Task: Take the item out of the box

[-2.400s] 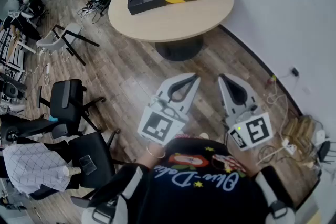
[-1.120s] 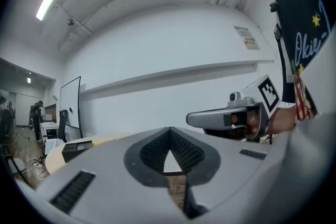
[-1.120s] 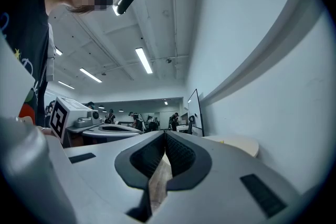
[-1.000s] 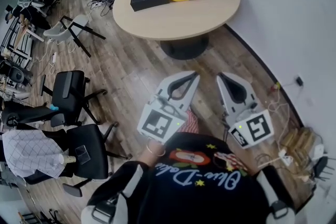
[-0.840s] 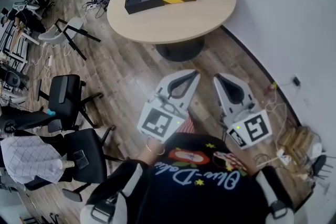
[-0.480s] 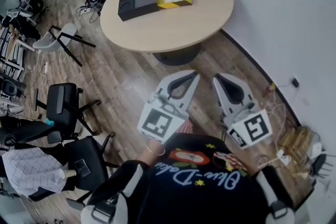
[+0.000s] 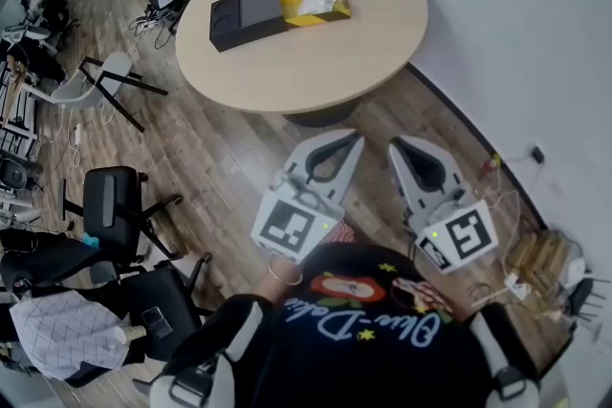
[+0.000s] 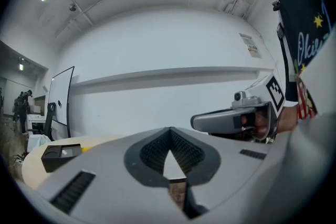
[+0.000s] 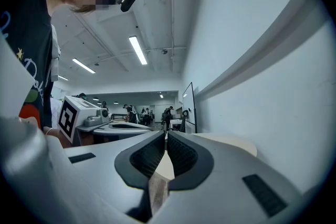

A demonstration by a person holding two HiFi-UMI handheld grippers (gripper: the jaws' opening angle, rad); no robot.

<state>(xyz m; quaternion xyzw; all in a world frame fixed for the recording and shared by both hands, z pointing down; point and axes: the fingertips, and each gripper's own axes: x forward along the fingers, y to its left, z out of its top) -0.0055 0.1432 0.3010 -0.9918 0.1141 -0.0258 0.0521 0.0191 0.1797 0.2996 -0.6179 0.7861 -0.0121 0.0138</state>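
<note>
While the box [image 7: 247,14] sits on the table [image 7: 335,62] | left gripper [image 7: 357,139] fingers clenched, empty | right gripper [image 7: 394,144] same

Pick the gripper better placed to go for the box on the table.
Left, by a little. The box sits toward the left of the table, on the side of the left gripper, and shows in its view. The right gripper is farther off. Both are shut, empty and short of the table.

Open floor [image 7: 234,153] up to round worktop [image 7: 330,67]; near half bare, box [image 7: 244,14] at far edge (chairs [image 7: 107,205] left, wall [image 7: 535,33] right).
</note>
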